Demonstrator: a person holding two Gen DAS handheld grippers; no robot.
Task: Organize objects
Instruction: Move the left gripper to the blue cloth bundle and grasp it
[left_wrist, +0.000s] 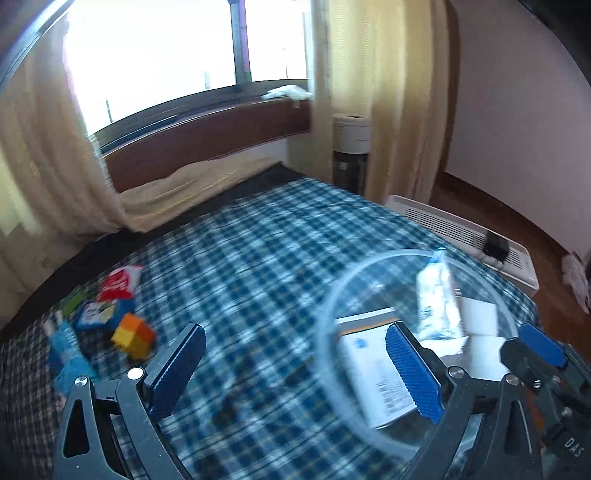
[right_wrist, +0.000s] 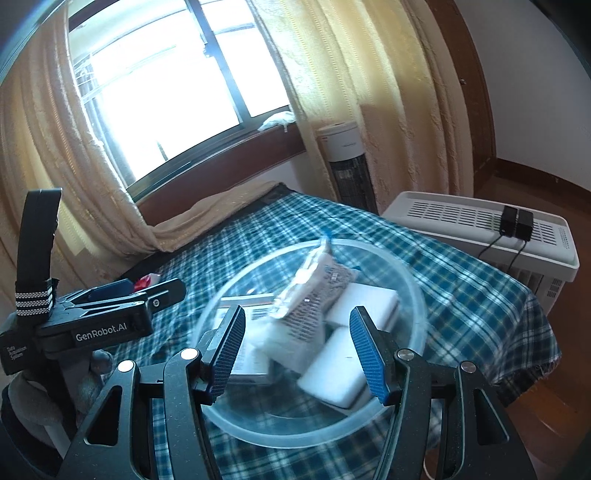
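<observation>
Grippers left (left_wrist: 295, 373) and right (right_wrist: 297, 354) gape, empty, above clear bowl (right_wrist: 413, 280).

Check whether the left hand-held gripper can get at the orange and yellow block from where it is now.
Probably yes. The left hand-held gripper is open and empty, and the block lies just past its left finger on the checked bedspread. Other small items crowd the block's far side, but the near side looks free.

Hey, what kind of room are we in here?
Most likely a bedroom: a bed under a blue plaid cover fills the view, a curtained window sits behind its headboard, and a white air purifier stands beside it.
</observation>
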